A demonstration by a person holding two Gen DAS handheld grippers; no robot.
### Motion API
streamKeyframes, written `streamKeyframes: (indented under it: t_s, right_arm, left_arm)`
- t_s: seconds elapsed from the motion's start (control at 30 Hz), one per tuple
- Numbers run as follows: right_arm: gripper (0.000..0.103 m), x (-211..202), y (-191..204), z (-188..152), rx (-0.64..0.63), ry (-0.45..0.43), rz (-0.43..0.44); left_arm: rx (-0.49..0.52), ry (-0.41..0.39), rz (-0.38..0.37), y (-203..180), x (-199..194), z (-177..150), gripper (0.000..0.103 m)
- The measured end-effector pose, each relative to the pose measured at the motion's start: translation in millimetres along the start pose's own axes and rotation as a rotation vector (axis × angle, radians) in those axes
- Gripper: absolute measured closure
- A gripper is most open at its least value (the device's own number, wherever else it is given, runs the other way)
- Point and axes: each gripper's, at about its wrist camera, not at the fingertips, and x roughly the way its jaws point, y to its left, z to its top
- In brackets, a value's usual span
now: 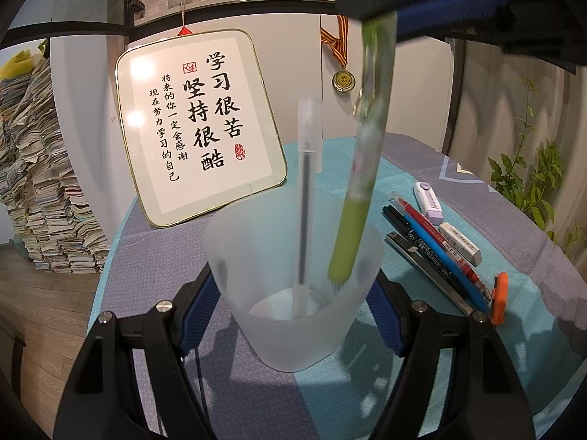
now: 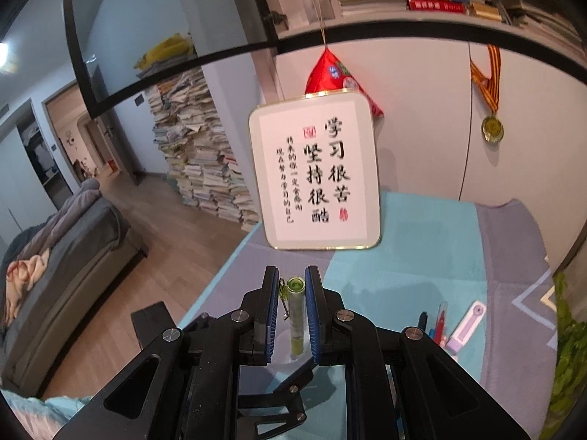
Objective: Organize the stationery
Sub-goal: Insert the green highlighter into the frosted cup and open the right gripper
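Left wrist only: frosted cup (image 1: 293, 315)

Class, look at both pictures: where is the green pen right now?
In the left wrist view the green pen stands tip-down inside the frosted cup, right of the clear pen; the right tongs flank its top.

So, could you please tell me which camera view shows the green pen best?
The left wrist view: the green pen shows nearly full length, its tip inside the frosted cup. The right wrist view shows only its top end-on.
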Motion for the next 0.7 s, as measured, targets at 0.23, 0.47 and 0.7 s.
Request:
streamKeyframes:
  t_s: [0.23, 0.47, 0.7]
  right_arm:
    - [0.088, 16, -7, -7, 0.035, 0.058, 0.016]
    - [0.088, 25, -8, -11, 0.037, 0.093, 0.020]
    - [0.088, 19, -9, -11, 0.041, 0.091, 0.030]
  left_arm:
    - [0.000, 0.000, 0.000, 0, 0, 0, 0.029]
    - [0.000, 0.000, 0.000, 0, 0, 0, 0.029]
    - [-0.001, 0.004, 0.001, 0, 0, -1, 0.029]
